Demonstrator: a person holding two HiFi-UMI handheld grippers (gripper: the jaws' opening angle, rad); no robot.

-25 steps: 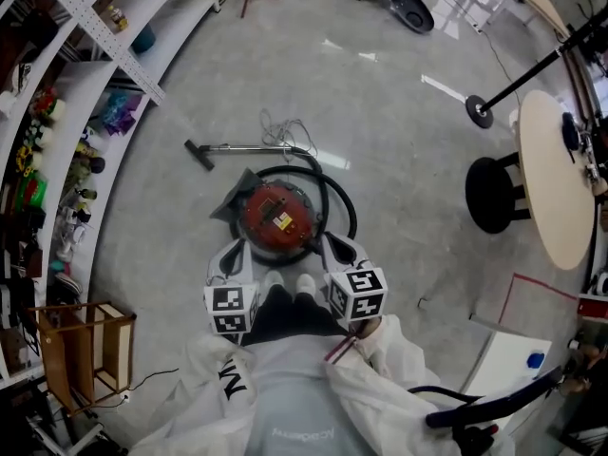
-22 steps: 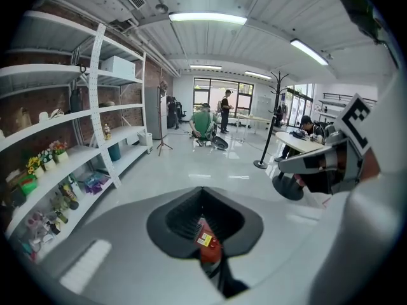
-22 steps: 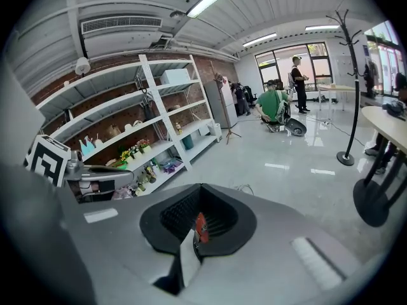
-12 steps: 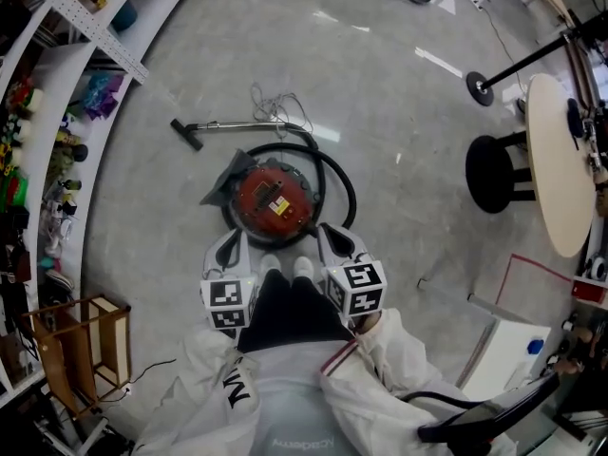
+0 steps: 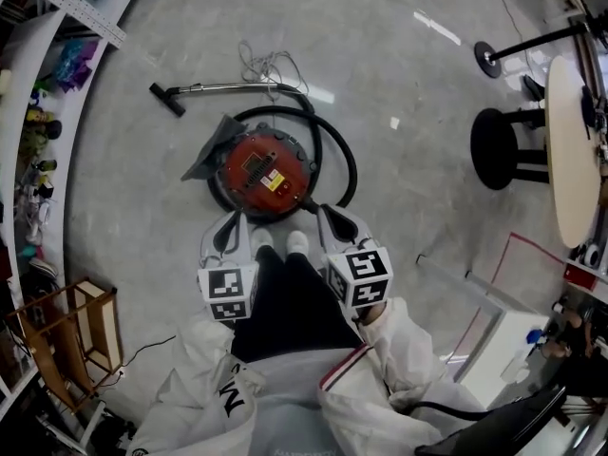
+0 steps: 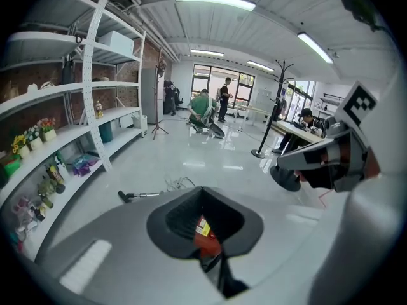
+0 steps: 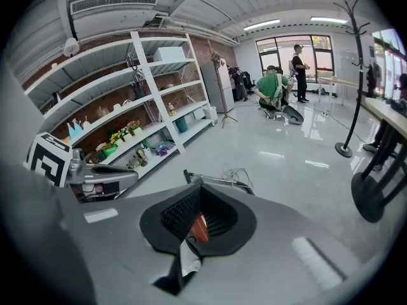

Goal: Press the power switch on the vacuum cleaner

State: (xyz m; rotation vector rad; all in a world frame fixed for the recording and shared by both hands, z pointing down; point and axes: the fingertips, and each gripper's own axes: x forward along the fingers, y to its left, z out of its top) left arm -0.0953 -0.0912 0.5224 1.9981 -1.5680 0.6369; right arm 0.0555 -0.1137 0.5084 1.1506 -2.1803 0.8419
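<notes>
Switch not pressed yet: the red vacuum cleaner (image 5: 261, 172) sits on the floor just ahead of your feet. Your left gripper (image 5: 232, 224) and right gripper (image 5: 330, 218) hover short of it, jaws pressed together, empty.

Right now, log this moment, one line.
canister vacuum cleaner: on floor | left gripper: shut, empty | right gripper: shut, empty | contact: none

vacuum cleaner (image 5: 258, 171) higher and further left in head view, shelves (image 5: 24, 50) more cropped
</notes>
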